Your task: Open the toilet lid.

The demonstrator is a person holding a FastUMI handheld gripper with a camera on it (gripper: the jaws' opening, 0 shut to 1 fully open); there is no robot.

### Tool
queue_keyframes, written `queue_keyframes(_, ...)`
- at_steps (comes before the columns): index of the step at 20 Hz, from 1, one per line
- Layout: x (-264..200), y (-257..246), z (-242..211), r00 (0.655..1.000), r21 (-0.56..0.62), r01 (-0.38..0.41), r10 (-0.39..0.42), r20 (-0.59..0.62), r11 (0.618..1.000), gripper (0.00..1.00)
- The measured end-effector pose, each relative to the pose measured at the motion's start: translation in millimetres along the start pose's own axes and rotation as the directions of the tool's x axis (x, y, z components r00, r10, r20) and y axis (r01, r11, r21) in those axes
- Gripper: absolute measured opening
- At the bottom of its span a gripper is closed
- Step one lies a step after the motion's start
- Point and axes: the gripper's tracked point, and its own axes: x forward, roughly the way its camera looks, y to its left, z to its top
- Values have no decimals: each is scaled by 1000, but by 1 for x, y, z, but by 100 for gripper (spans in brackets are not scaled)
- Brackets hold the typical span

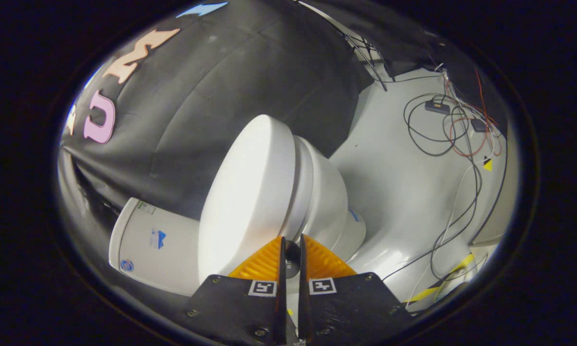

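We see the white toilet lid [247,192] just ahead of our claw's fingertips, lifted slightly off the seat [304,185].

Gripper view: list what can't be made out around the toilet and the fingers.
- Toilet lid front edge: hidden behind the gripper, whose fingers stand nearly closed with a narrow gap; contact unclear.
- Bowl inside: covered by the lid.
- Tank stickers: too small to read.
- Floor cables: ends run out of view.
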Motion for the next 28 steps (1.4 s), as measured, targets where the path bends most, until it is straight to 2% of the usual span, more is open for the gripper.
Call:
queue_keyframes(6,-5,9,-1,1000,-123,15,-17,-10,992,10)
queue_keyframes(12,-1,4,-4,999,-25,9,-10,-39,1000,9)
queue_keyframes(17,0,2,-3,999,-69,28,-30,-31,997,10)
queue_keyframes(23,1,0,-4,999,24,12,-11,-39,1000,11)
queue_keyframes(28,2,0,-3,999,0,24,-24,-38,1000,11)
